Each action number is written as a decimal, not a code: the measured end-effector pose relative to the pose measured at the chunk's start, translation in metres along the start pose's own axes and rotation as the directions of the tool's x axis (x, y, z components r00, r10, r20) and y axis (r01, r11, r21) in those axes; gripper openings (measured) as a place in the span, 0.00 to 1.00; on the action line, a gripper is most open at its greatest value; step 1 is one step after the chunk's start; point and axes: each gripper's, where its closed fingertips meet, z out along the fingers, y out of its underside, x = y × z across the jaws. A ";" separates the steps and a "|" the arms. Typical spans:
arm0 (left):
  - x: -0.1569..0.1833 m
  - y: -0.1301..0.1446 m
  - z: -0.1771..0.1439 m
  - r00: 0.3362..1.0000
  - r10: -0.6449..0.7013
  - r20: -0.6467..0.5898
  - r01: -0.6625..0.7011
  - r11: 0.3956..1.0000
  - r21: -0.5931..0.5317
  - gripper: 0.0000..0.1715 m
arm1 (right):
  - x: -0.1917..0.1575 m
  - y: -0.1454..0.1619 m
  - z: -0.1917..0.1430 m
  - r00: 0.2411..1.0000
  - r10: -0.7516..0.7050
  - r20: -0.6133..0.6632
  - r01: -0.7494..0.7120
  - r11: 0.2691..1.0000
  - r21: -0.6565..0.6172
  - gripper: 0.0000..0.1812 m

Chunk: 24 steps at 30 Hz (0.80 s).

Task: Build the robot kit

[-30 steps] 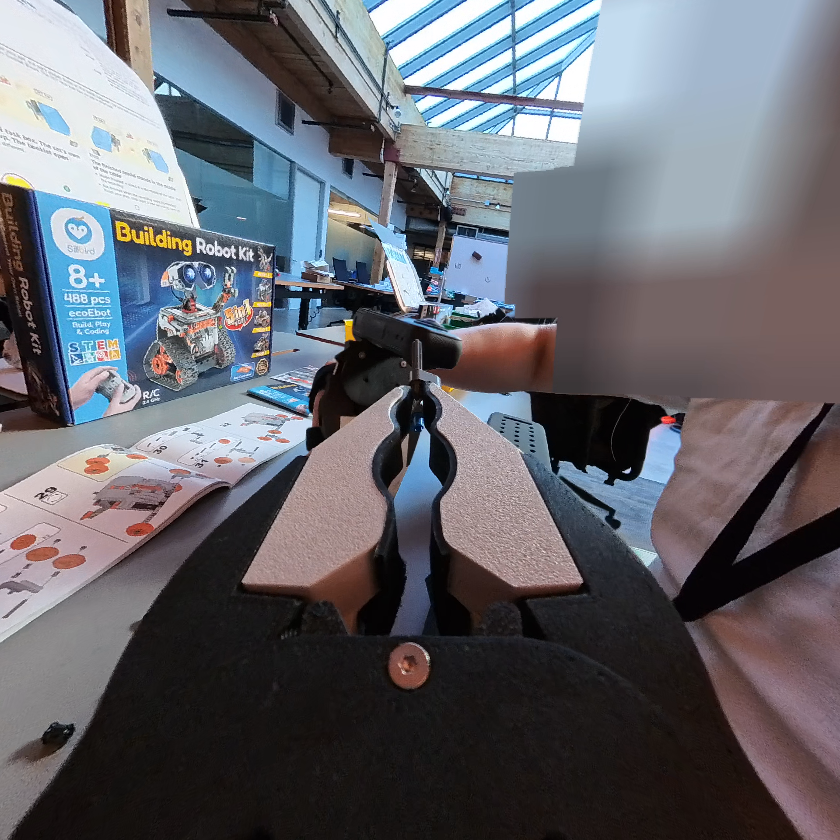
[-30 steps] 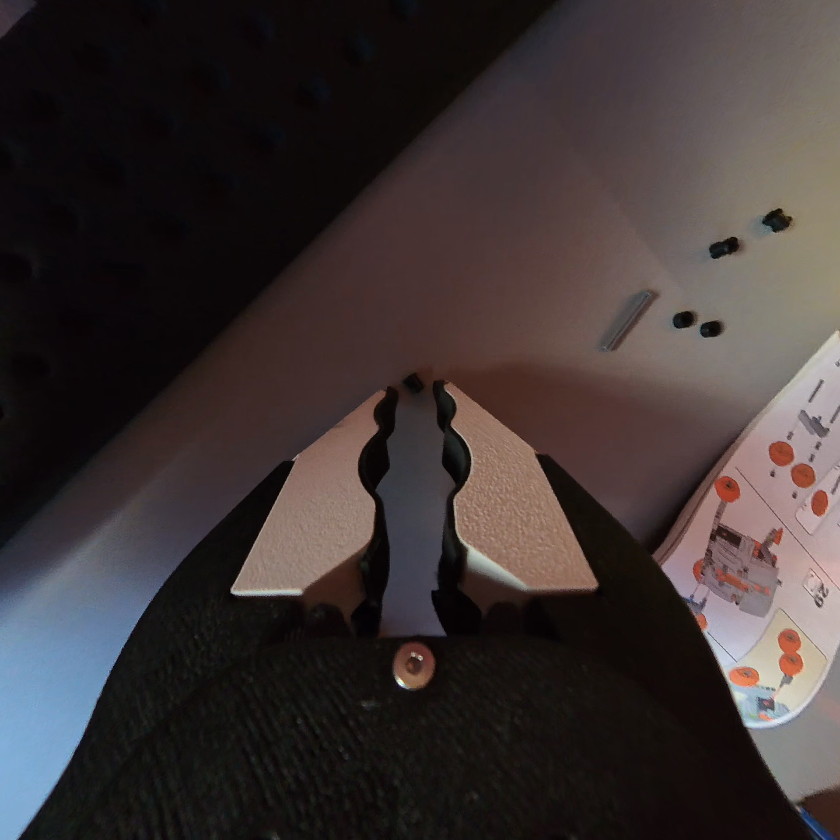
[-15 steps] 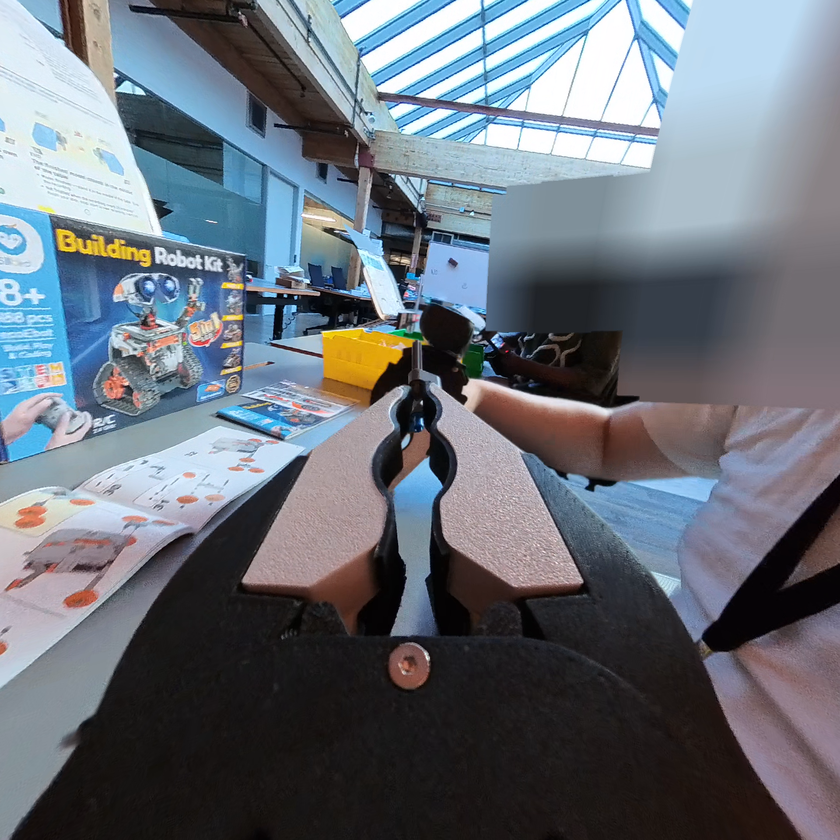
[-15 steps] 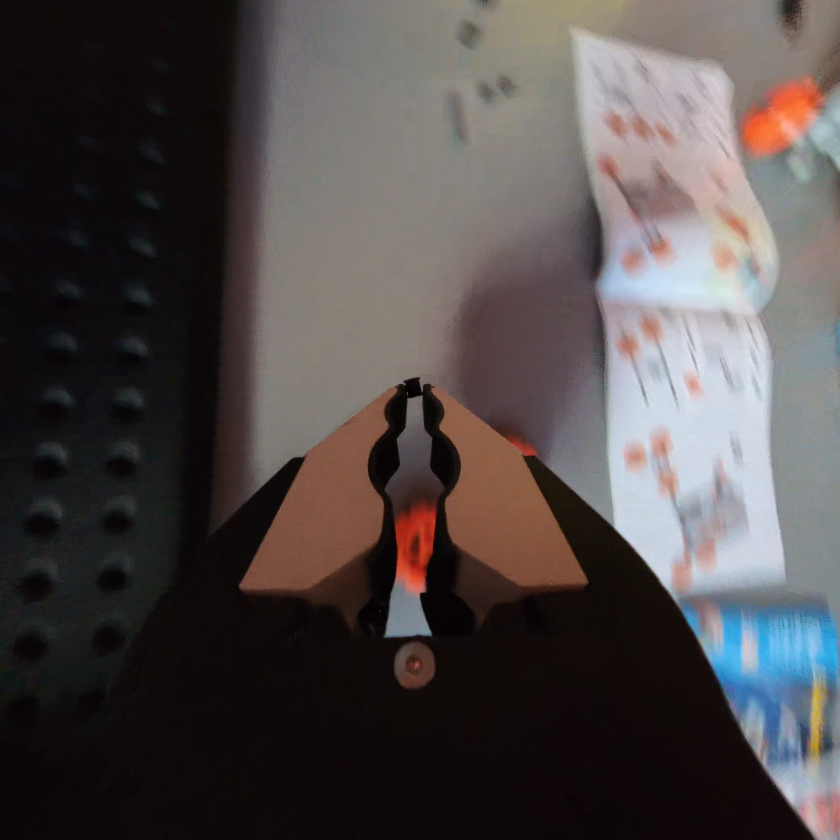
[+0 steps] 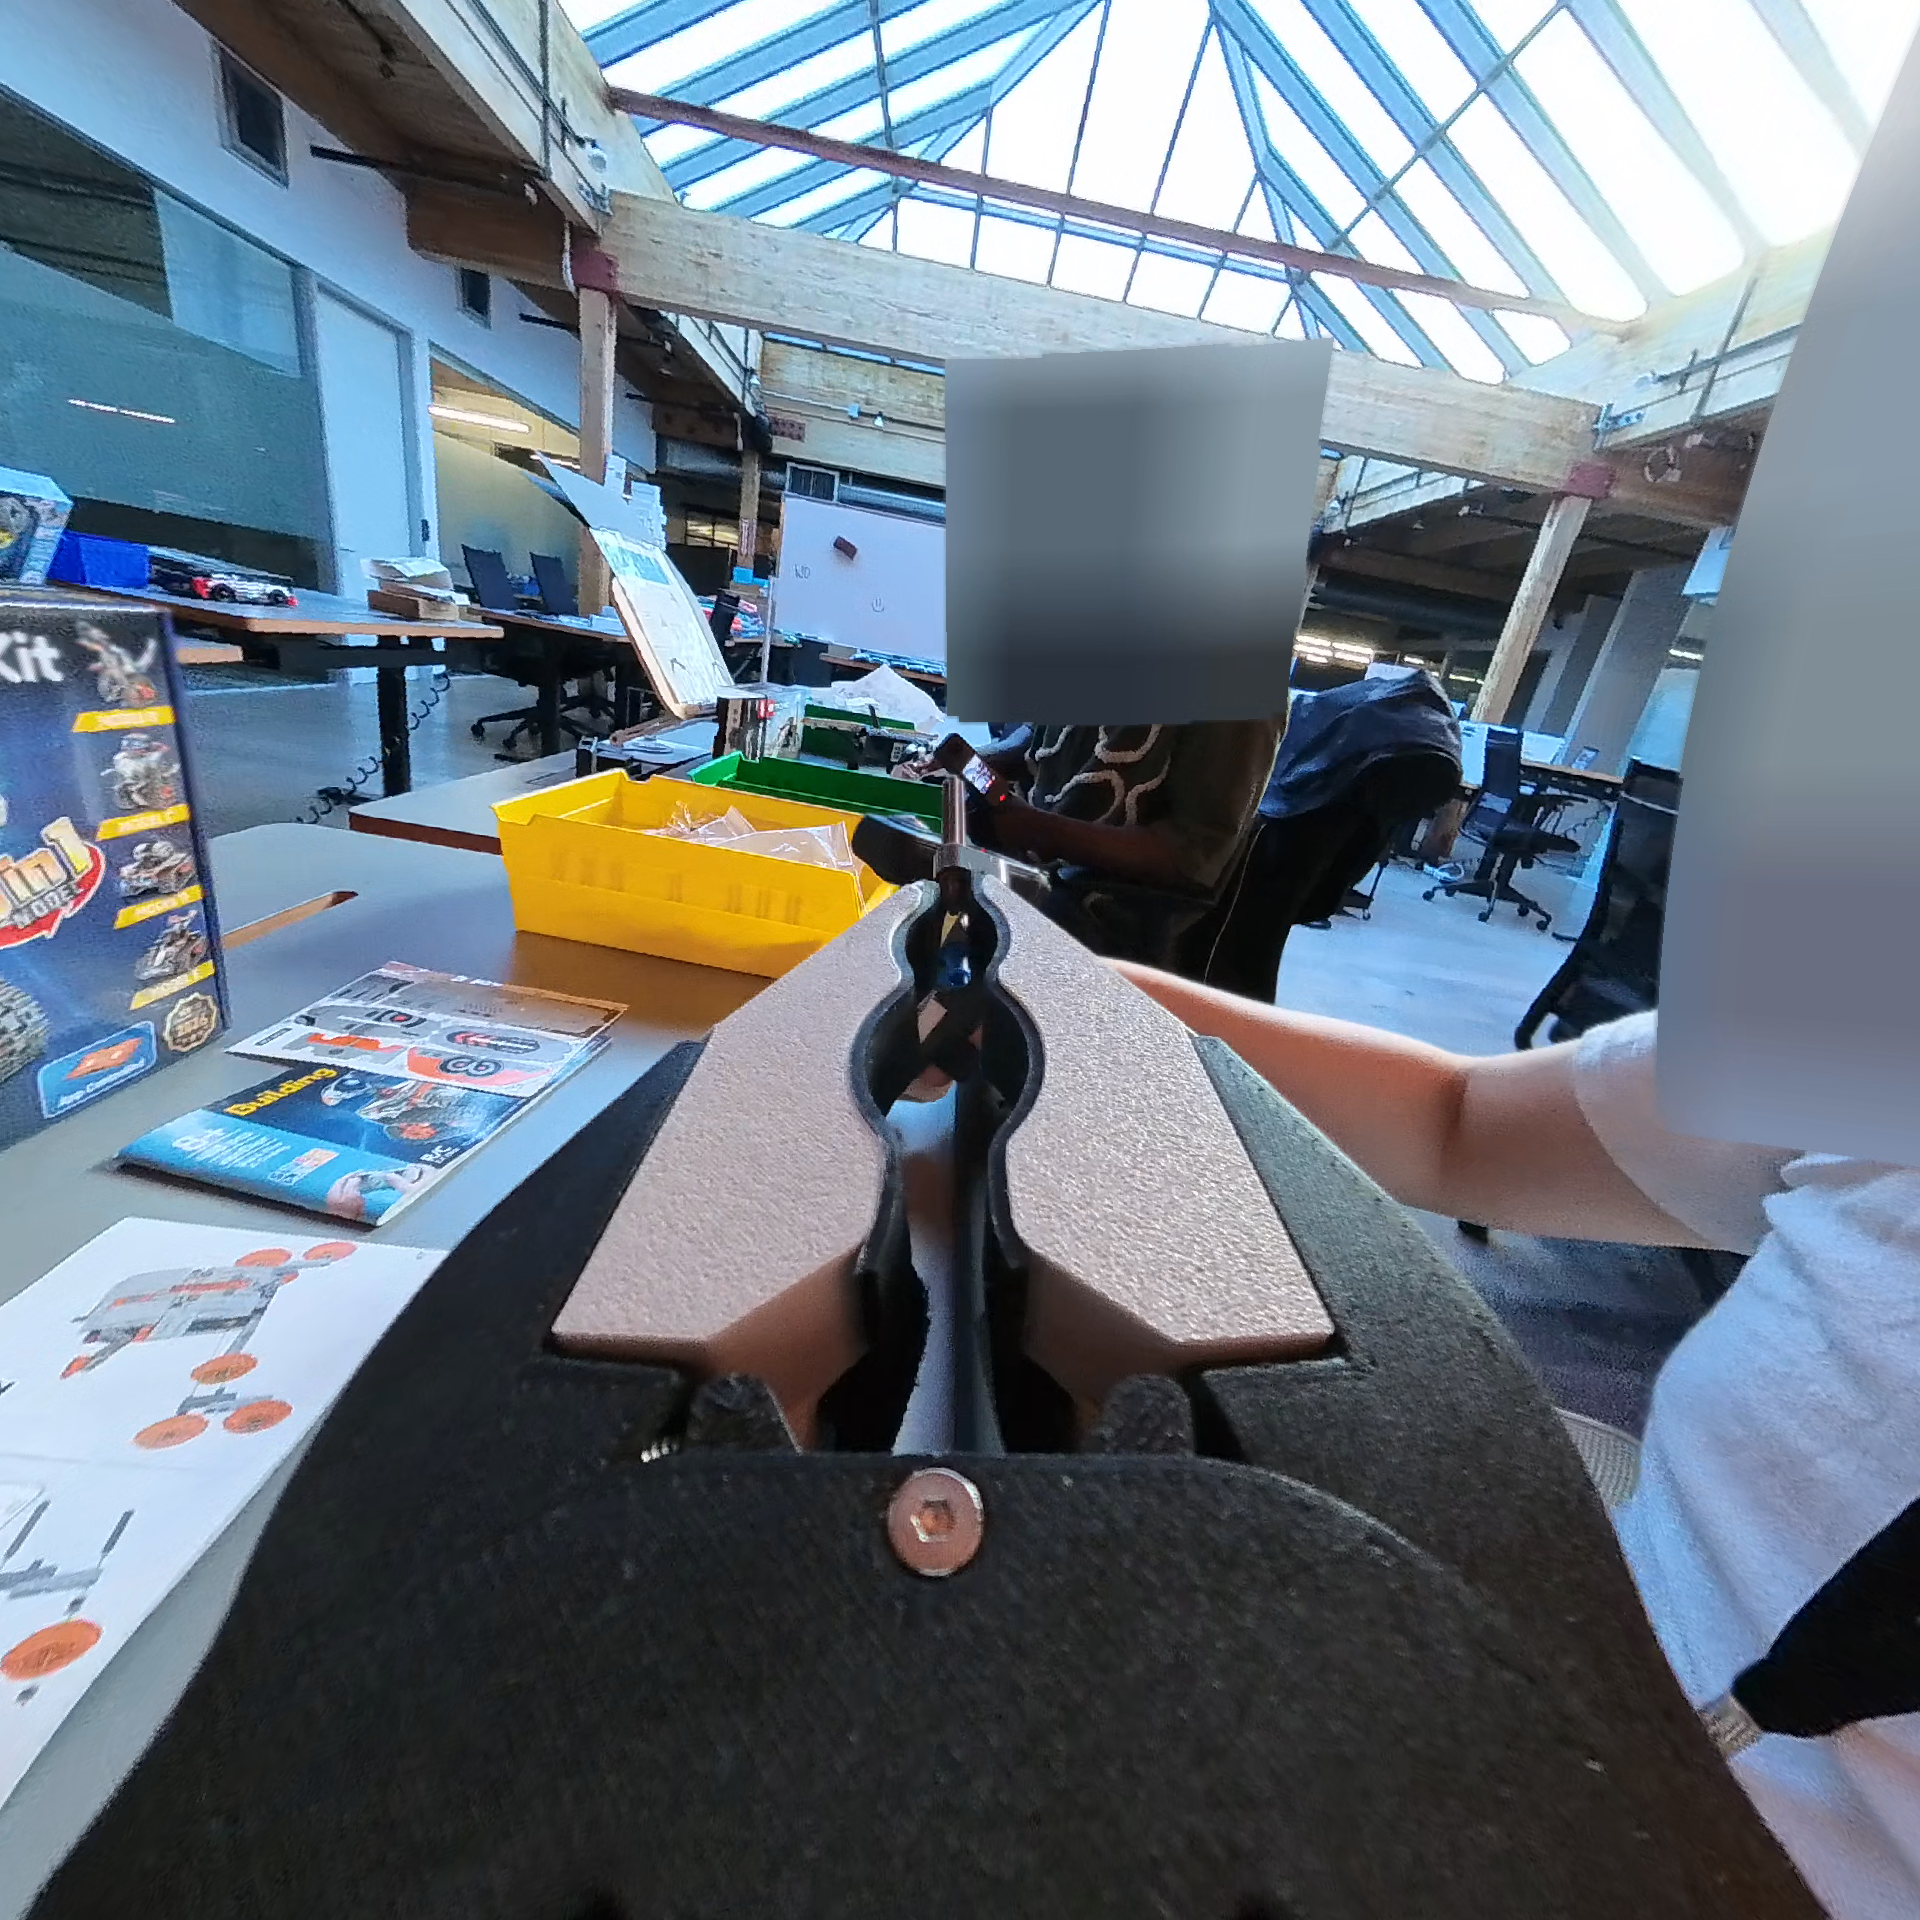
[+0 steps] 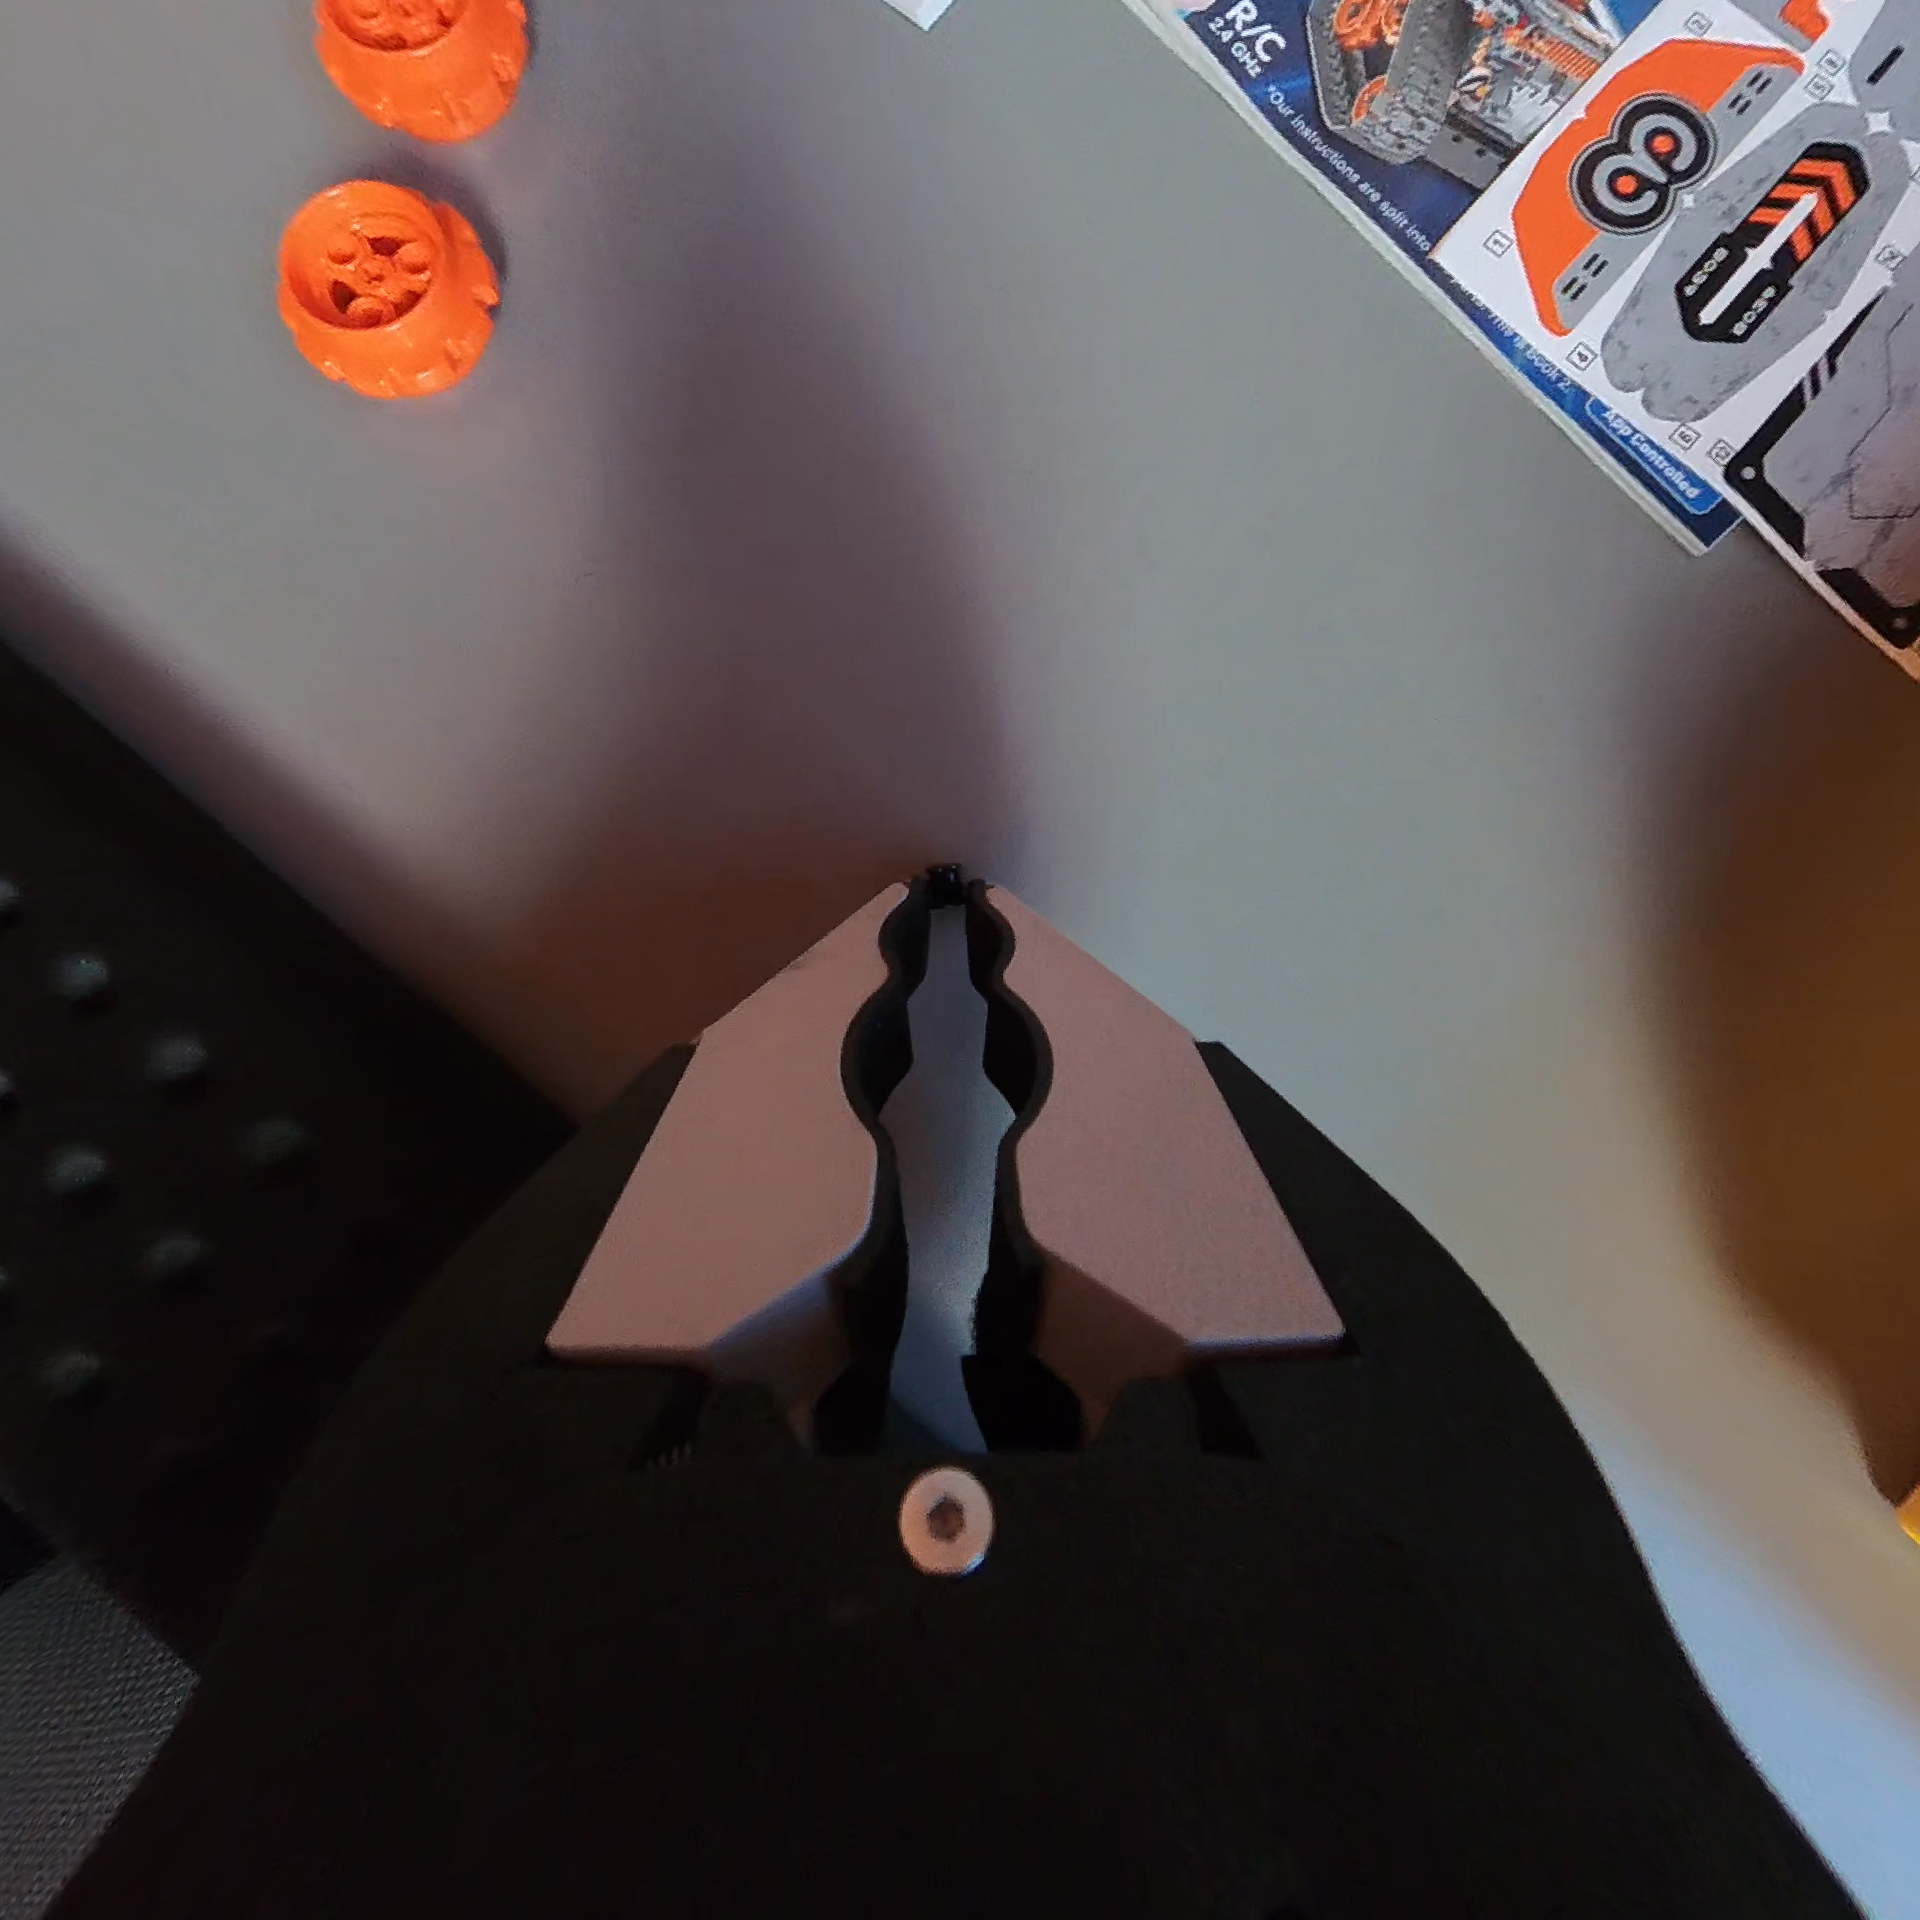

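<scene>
Pinching a thin grey rod (image 5: 953, 831) upright, the left gripper (image 5: 951, 902) is pressed together above the table (image 5: 436, 914). The right gripper (image 6: 943, 885) nips a tiny black peg (image 6: 943, 875) at its tips, over the table; a slight slackening could drop either.

We see the left gripper (image 5: 951, 894) clamped on a thin grey rod (image 5: 950, 831) above a grey table (image 5: 416, 914), a yellow bin (image 5: 665, 883) just beyond.

printed text on kit box (image 5: 94, 862), booklet (image 5: 332, 1138), sticker sheet (image 6: 1704, 239) — not transcribed
</scene>
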 end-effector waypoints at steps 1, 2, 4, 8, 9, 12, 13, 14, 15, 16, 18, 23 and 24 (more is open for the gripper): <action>0.000 0.002 0.005 1.000 0.000 -0.003 0.000 1.000 -0.006 0.00 | 0.000 0.000 0.000 1.000 -0.008 0.004 0.008 1.000 0.005 0.03; 0.000 0.003 0.009 1.000 -0.003 -0.009 0.003 1.000 -0.007 0.00 | -0.001 0.000 0.001 1.000 -0.020 0.006 0.020 1.000 0.013 0.03; -0.002 0.006 0.015 1.000 -0.012 -0.013 0.012 1.000 -0.011 0.00 | -0.002 -0.002 0.001 0.999 -0.044 0.012 0.043 0.998 0.041 0.04; -0.005 0.014 0.019 1.000 -0.016 -0.013 0.016 1.000 -0.020 0.00 | 0.000 0.001 -0.006 0.995 -0.094 0.016 0.091 0.990 0.109 0.13; -0.006 0.015 0.018 1.000 -0.017 -0.015 0.017 1.000 -0.017 0.00 | 0.001 0.000 -0.009 0.993 -0.121 0.010 0.119 0.984 0.132 0.13; -0.010 0.021 0.015 1.000 -0.028 -0.004 0.028 0.999 -0.021 0.00 | 0.002 -0.007 -0.014 0.965 -0.262 -0.001 0.257 0.946 0.200 0.13; -0.011 0.022 0.014 0.999 -0.035 -0.007 0.035 0.999 -0.019 0.00 | -0.004 -0.006 -0.014 0.954 -0.298 0.045 0.283 0.938 0.202 0.12; -0.012 0.023 0.014 0.999 -0.041 -0.005 0.041 0.999 -0.020 0.00 | -0.005 -0.006 -0.013 0.945 -0.321 0.063 0.303 0.932 0.201 0.12; -0.014 0.025 0.013 0.999 -0.044 0.000 0.044 0.999 -0.023 0.00 | -0.003 -0.006 -0.011 0.940 -0.334 0.062 0.318 0.929 0.189 0.12; -0.015 0.026 0.013 0.999 -0.043 0.005 0.043 0.999 -0.027 0.00 | -0.005 -0.005 -0.010 0.932 -0.352 0.088 0.331 0.924 0.190 0.12; -0.016 0.028 0.013 0.999 -0.040 0.006 0.040 0.999 -0.028 0.00 | -0.008 -0.004 -0.009 0.924 -0.363 0.122 0.332 0.918 0.217 0.12; -0.020 0.030 0.013 0.999 -0.041 0.015 0.042 0.999 -0.032 0.00 | -0.007 -0.001 -0.004 0.909 -0.394 0.132 0.350 0.897 0.268 0.12; -0.021 0.031 0.013 0.999 -0.044 0.016 0.044 0.998 -0.034 0.00 | -0.008 -0.002 -0.003 0.908 -0.397 0.136 0.349 0.894 0.280 0.13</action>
